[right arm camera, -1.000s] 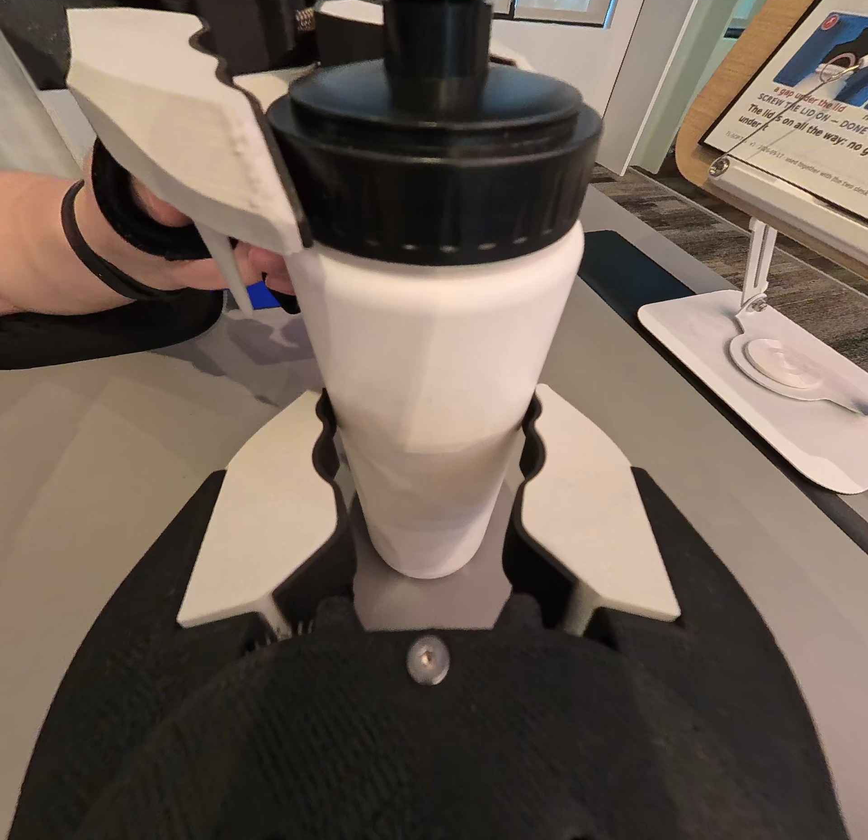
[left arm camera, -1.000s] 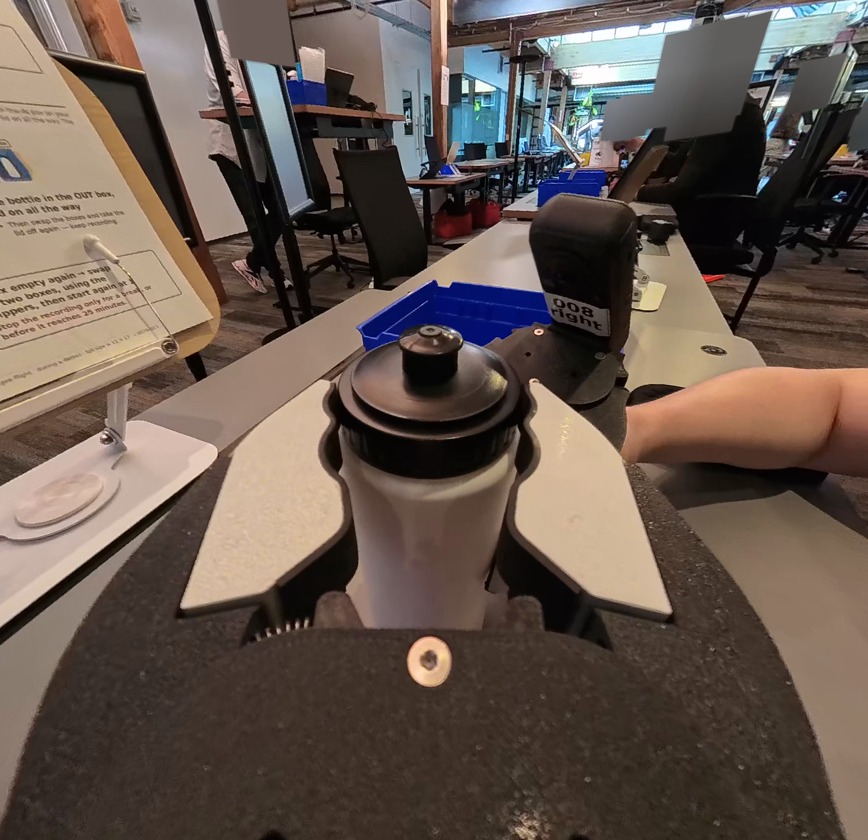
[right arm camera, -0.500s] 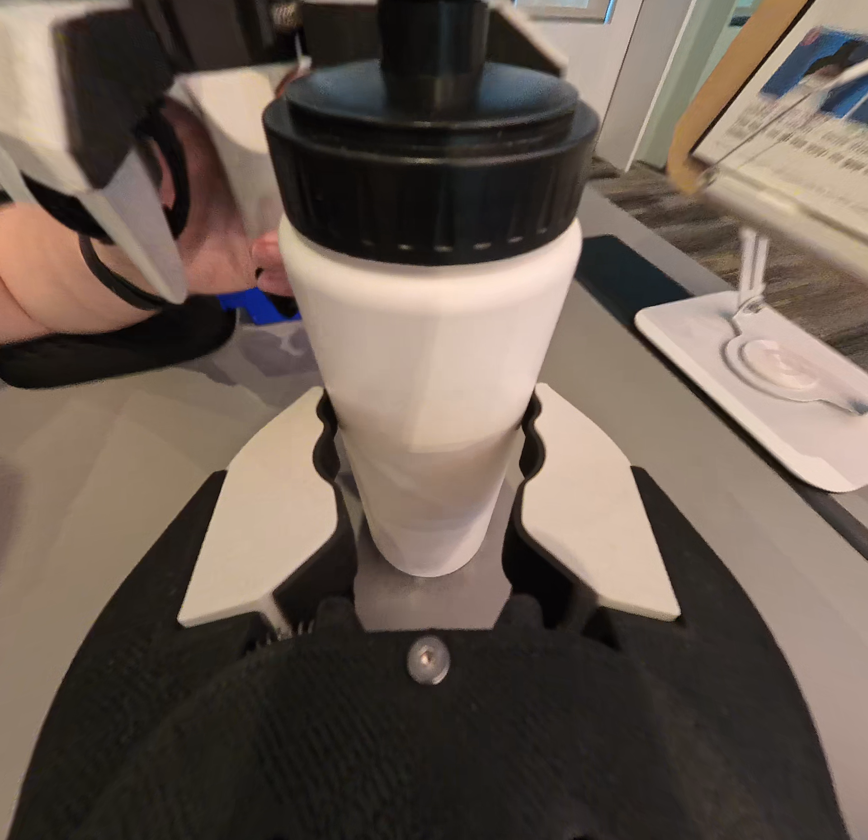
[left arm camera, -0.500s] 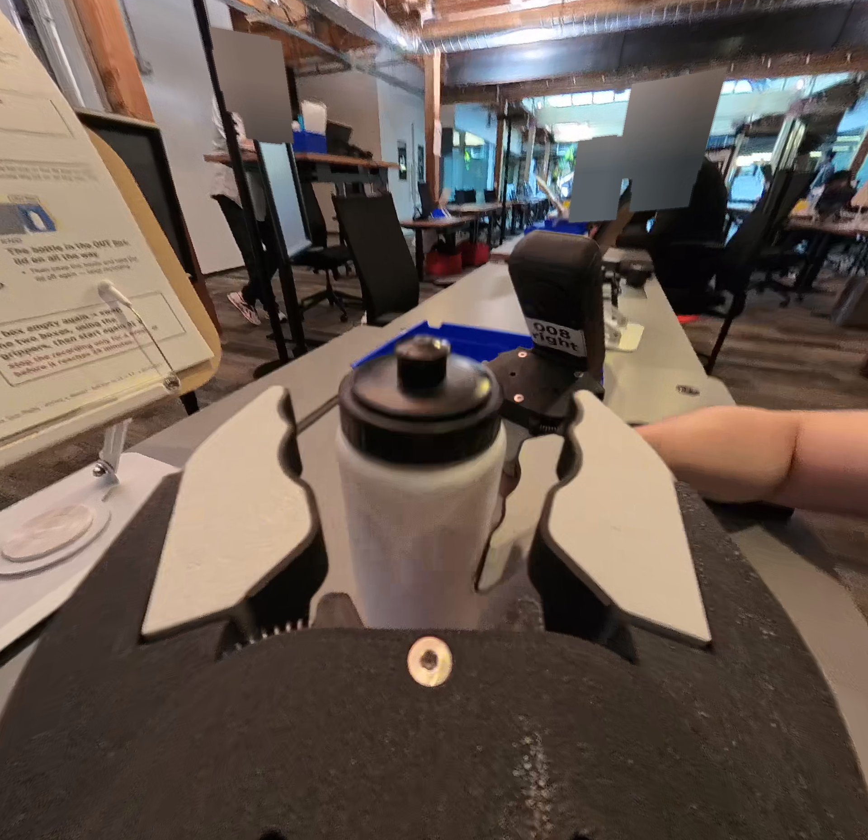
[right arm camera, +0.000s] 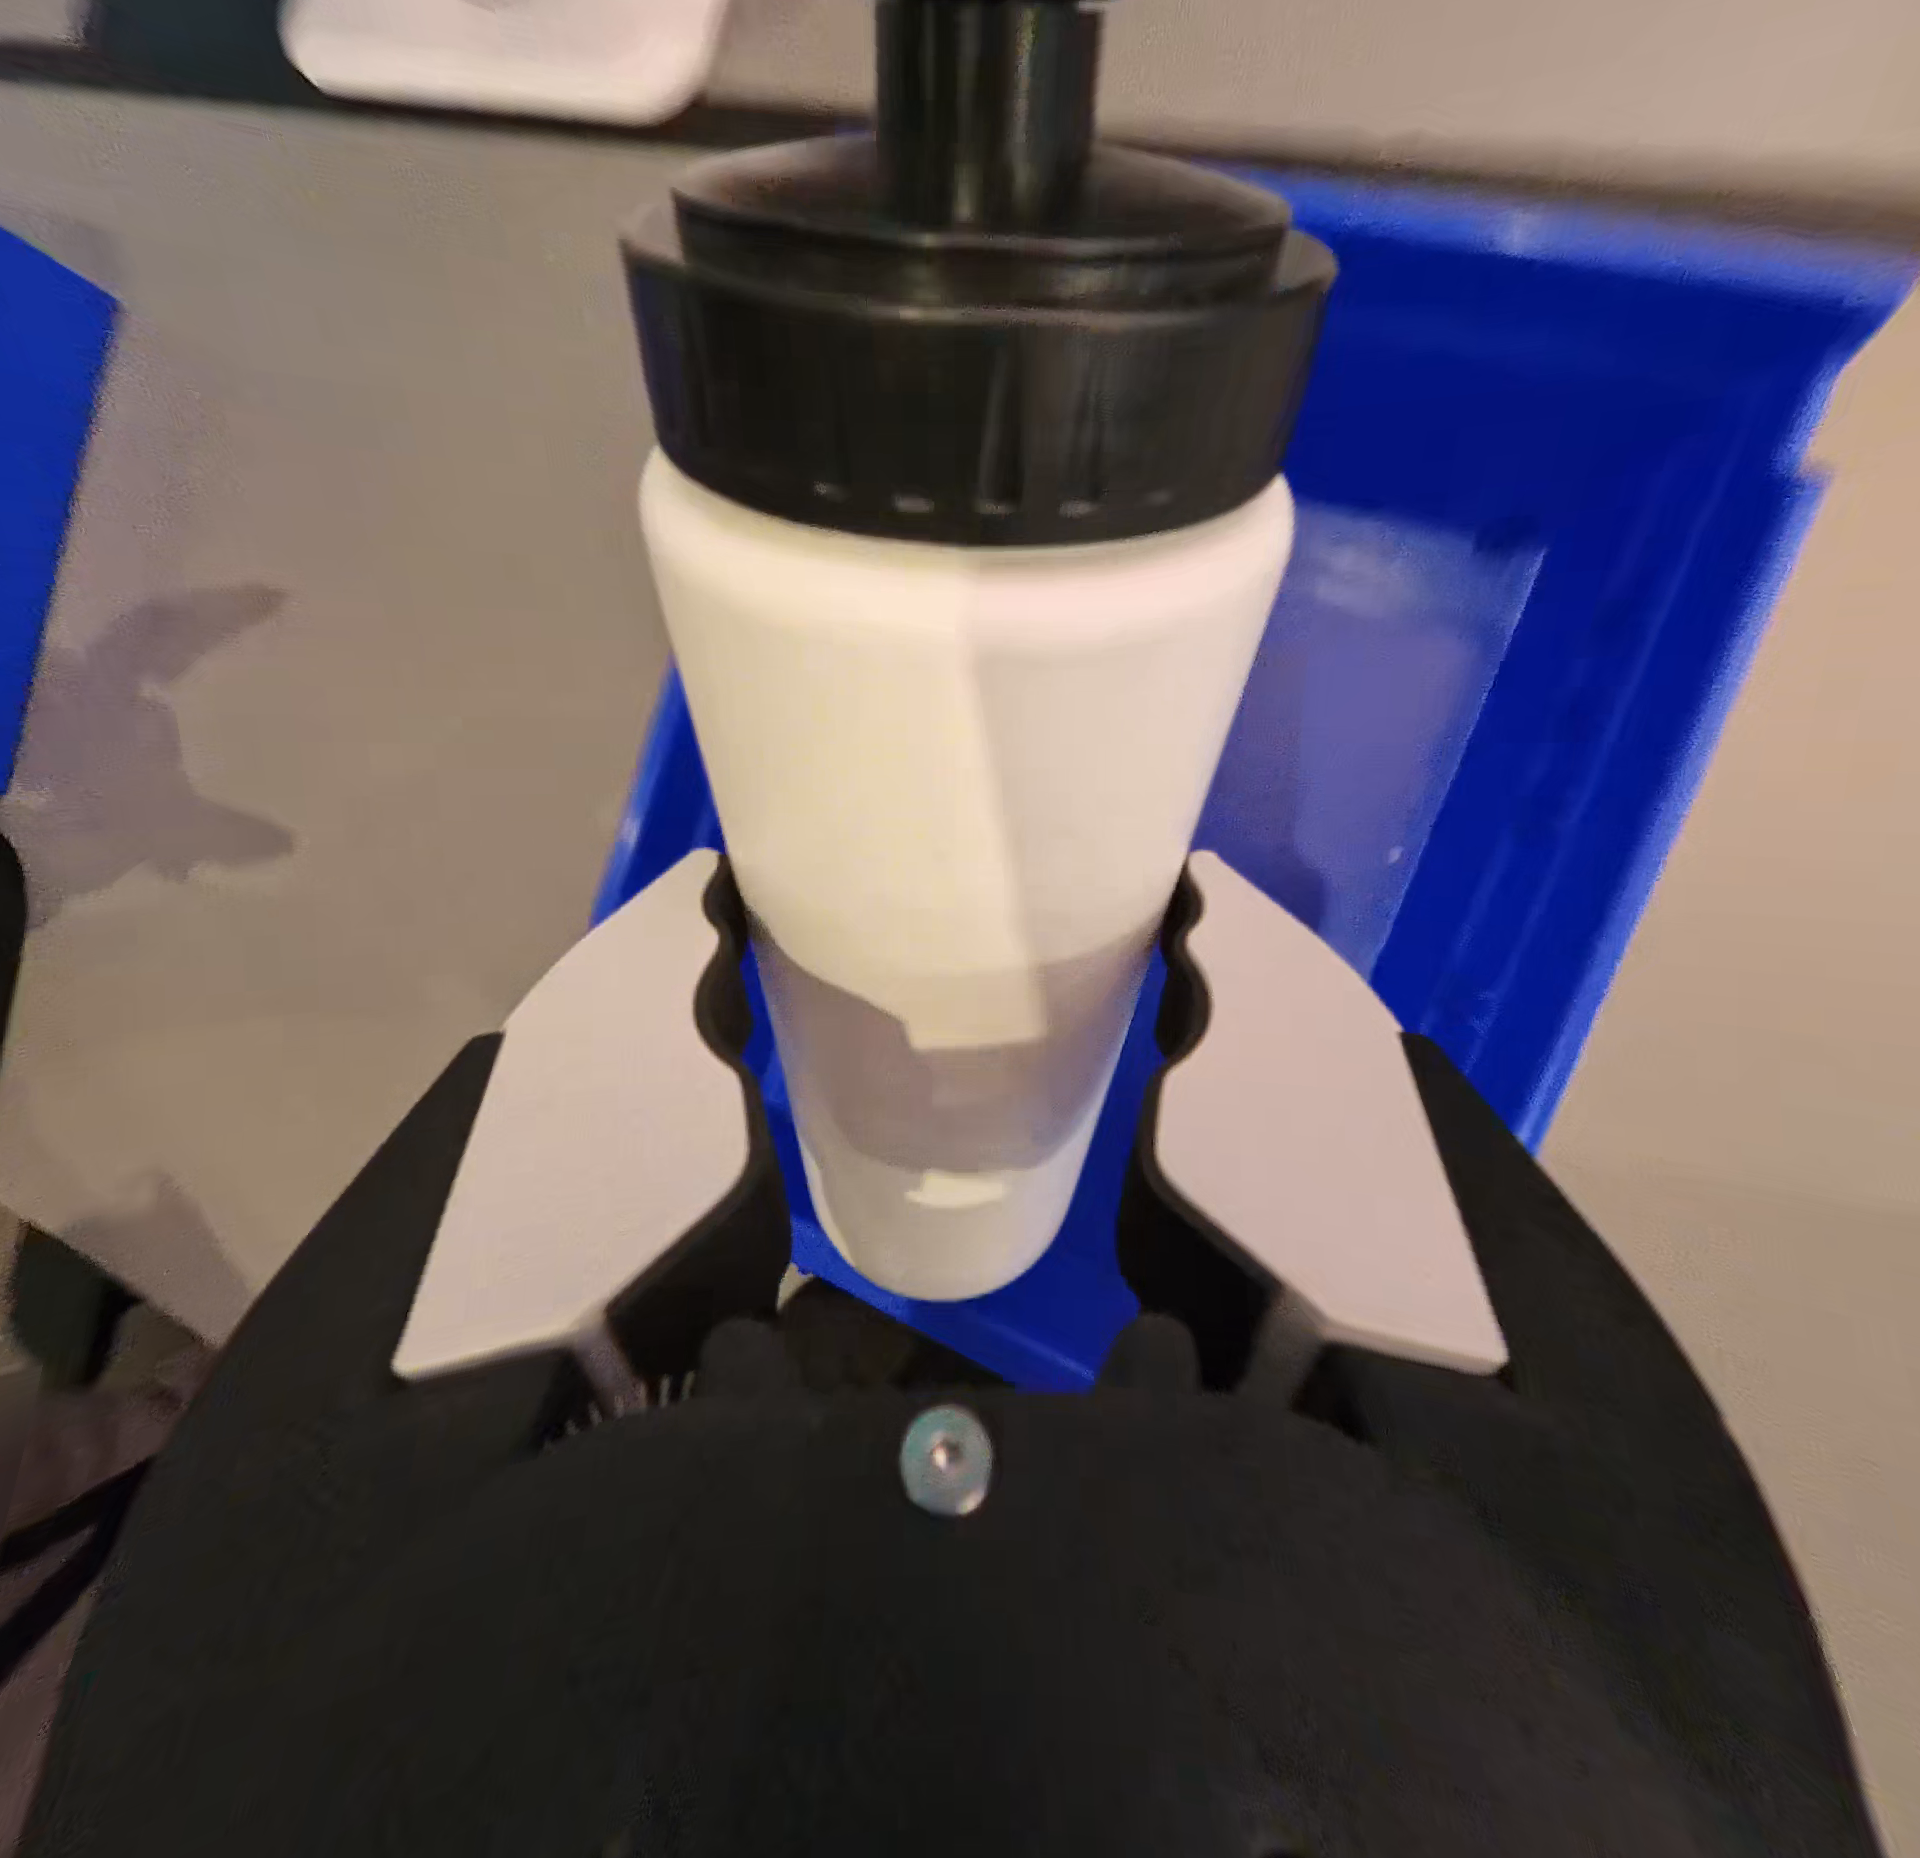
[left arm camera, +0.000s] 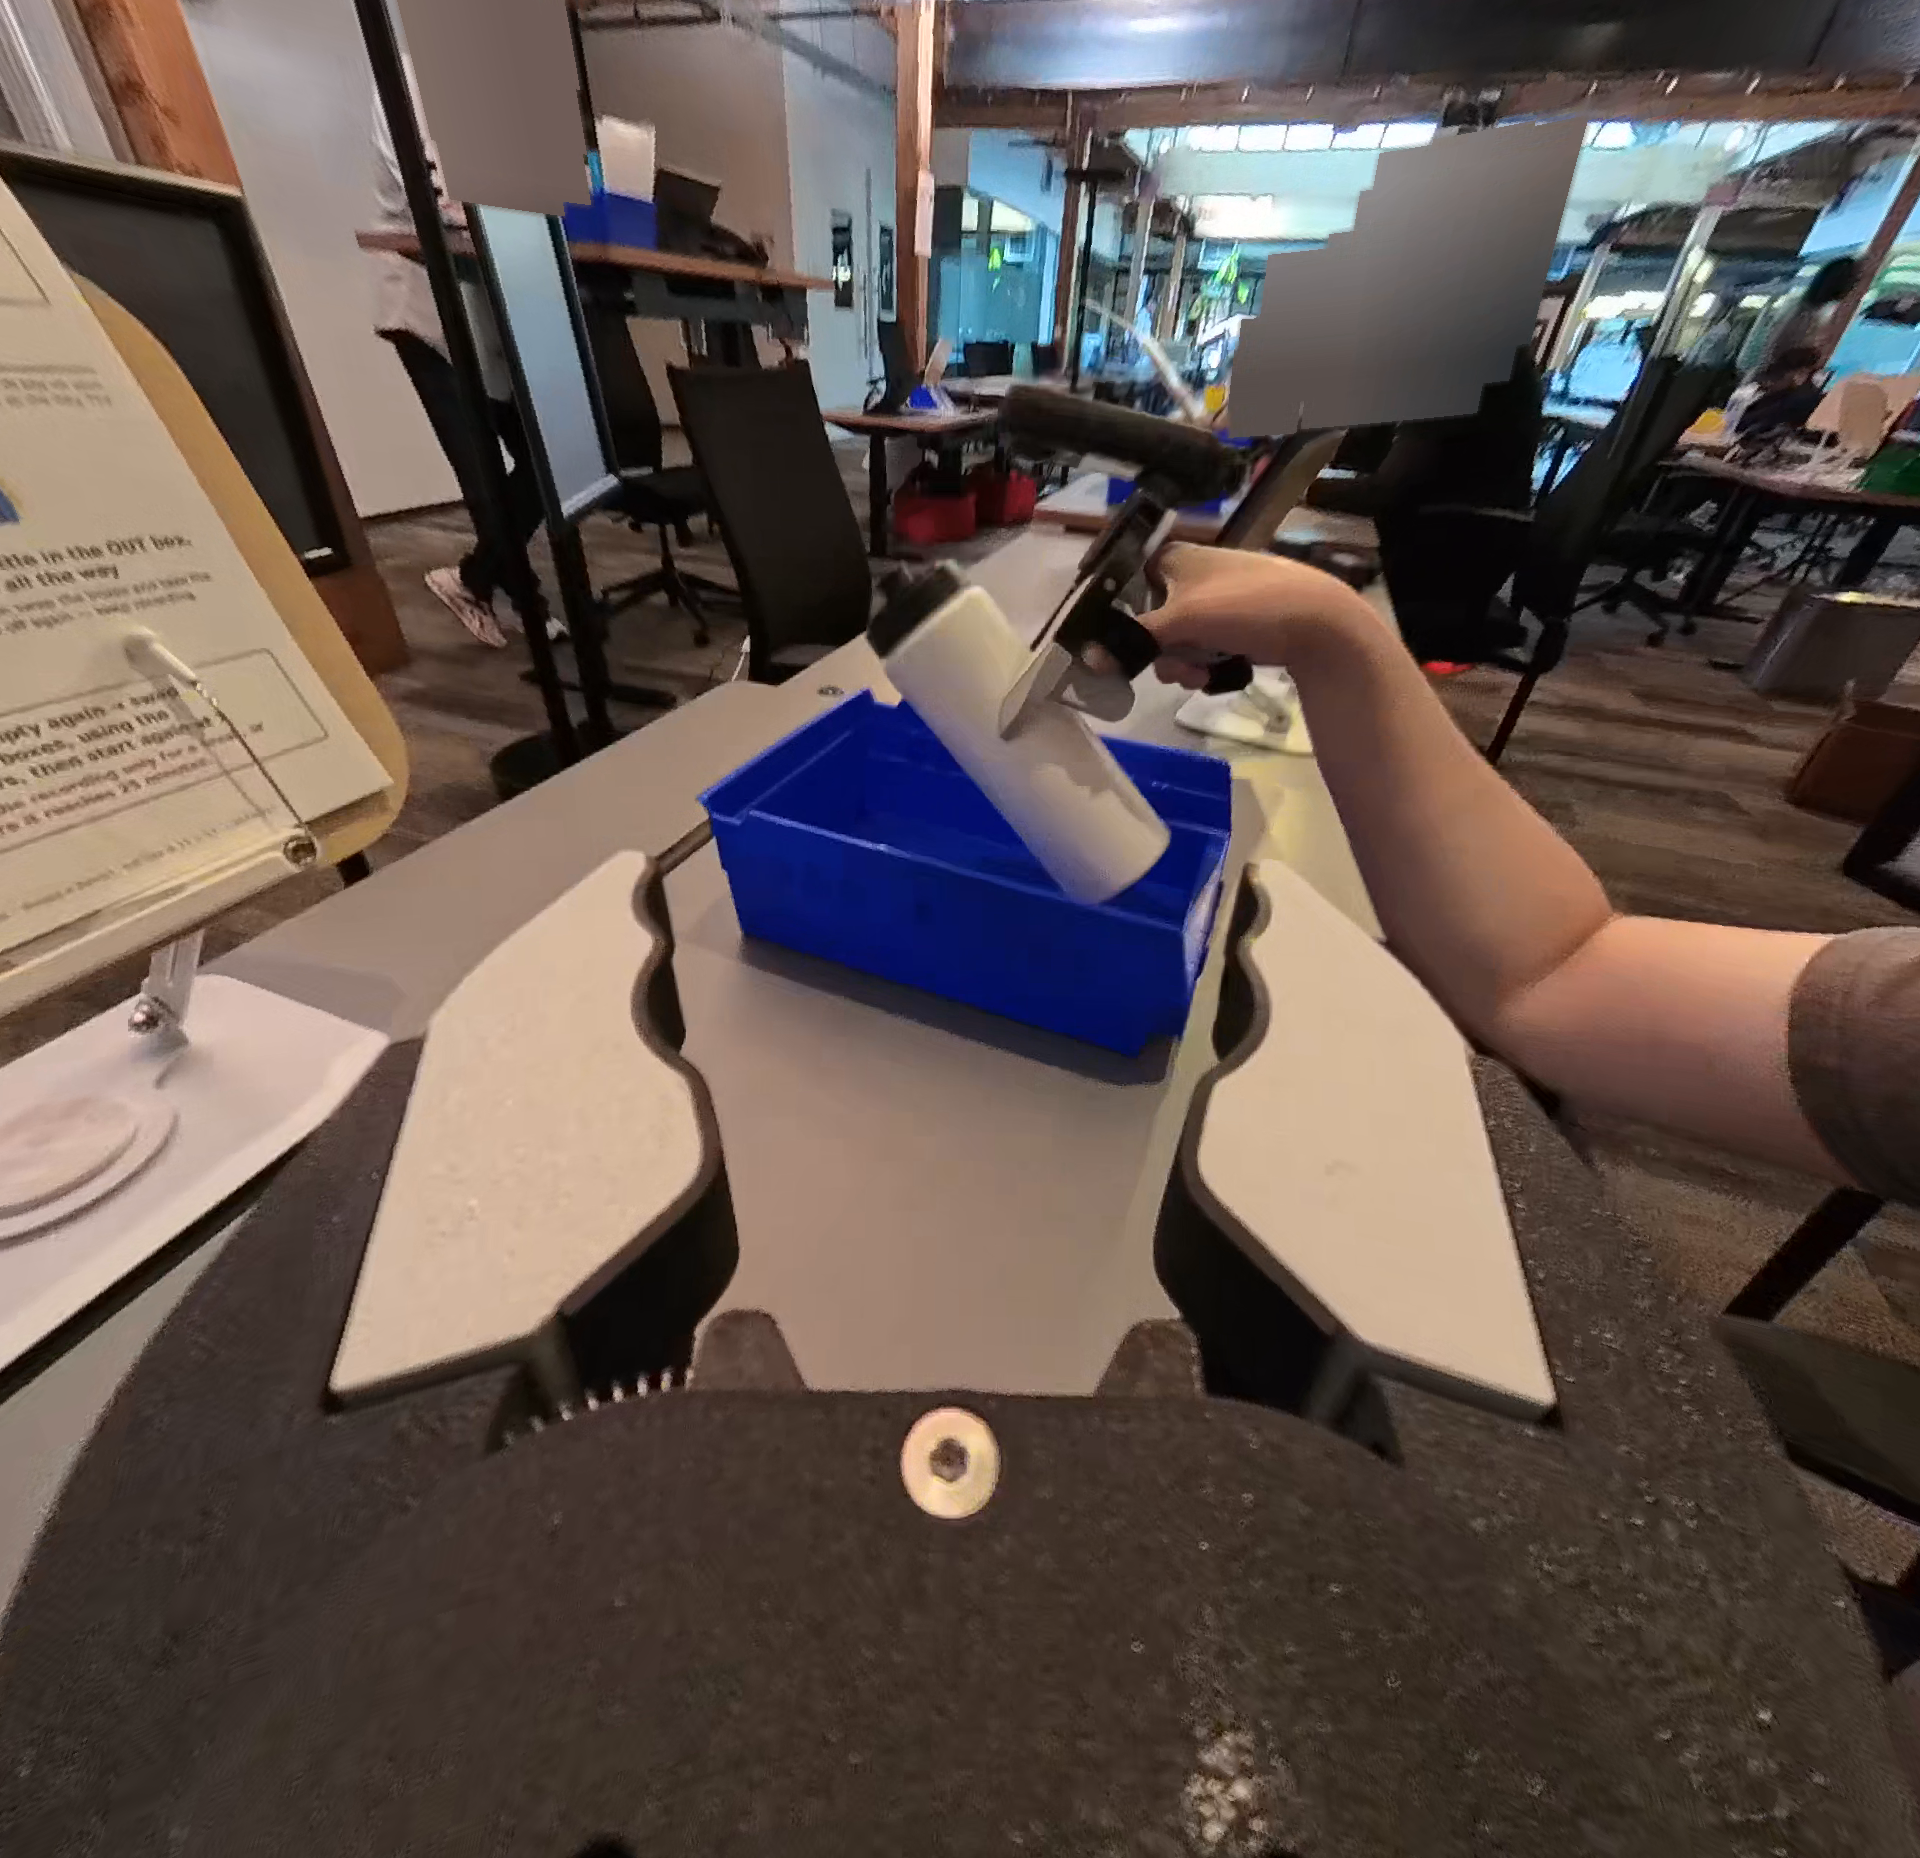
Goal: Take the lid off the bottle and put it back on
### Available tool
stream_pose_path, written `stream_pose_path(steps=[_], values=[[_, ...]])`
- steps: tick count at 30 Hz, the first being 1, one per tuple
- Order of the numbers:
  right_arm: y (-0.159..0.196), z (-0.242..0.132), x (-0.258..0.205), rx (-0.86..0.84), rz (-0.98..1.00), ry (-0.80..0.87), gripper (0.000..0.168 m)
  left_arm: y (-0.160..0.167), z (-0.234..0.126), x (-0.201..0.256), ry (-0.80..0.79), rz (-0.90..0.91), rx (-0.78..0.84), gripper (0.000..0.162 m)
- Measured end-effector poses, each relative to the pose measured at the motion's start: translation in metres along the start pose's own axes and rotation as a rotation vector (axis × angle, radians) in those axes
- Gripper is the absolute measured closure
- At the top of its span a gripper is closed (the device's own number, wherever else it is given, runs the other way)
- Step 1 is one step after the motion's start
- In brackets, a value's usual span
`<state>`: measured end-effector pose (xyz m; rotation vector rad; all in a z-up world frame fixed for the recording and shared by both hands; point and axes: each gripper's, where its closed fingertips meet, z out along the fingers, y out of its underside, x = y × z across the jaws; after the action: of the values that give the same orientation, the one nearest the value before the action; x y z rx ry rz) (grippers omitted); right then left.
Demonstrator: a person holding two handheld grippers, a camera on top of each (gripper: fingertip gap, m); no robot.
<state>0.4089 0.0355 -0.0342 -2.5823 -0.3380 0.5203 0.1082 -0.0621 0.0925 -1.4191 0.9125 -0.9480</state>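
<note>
The white bottle (right arm camera: 956,769) has its black lid (right arm camera: 977,354) on. My right gripper (right arm camera: 956,967) is shut on the bottle's lower body. In the left wrist view the bottle (left arm camera: 1023,759) hangs tilted over the blue bin (left arm camera: 966,894), its base low inside the bin and its lid (left arm camera: 914,603) up to the left, held by the right gripper (left arm camera: 1049,686). My left gripper (left arm camera: 951,987) is open and empty, drawn back above the grey table, well short of the bin.
The blue bin also shows in the right wrist view (right arm camera: 1558,665) beneath the bottle, with a second blue bin's edge (right arm camera: 42,520) at the left. An instruction sign on a white stand (left arm camera: 156,1081) is at the table's left. A person's forearm (left arm camera: 1455,873) crosses at the right.
My left gripper opened, let go of the lid and pulled back. My right gripper carried the bottle away, tilted it and brought it over the blue bin.
</note>
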Motion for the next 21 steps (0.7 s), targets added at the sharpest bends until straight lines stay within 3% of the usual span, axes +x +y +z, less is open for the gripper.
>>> stream_pose_path(steps=[3,6,13,17,21], values=[[0.014,0.034,0.009,-0.131,0.093,-0.076,0.092,0.020,0.005,-0.010,-0.043,0.022,-0.110,0.061],[0.031,0.056,0.023,-0.259,0.111,-0.012,0.091,0.042,0.009,-0.031,-0.164,0.147,-0.236,0.061],[0.041,0.076,0.042,-0.348,0.093,0.112,0.092,0.076,-0.018,-0.109,-0.690,0.473,-0.555,0.064],[0.027,0.059,0.046,-0.286,0.004,0.212,0.088,0.077,-0.018,-0.112,-0.701,0.470,-0.550,0.064],[-0.011,0.007,0.034,-0.027,-0.117,0.288,0.084,0.078,-0.022,-0.117,-0.728,0.477,-0.568,0.062]])
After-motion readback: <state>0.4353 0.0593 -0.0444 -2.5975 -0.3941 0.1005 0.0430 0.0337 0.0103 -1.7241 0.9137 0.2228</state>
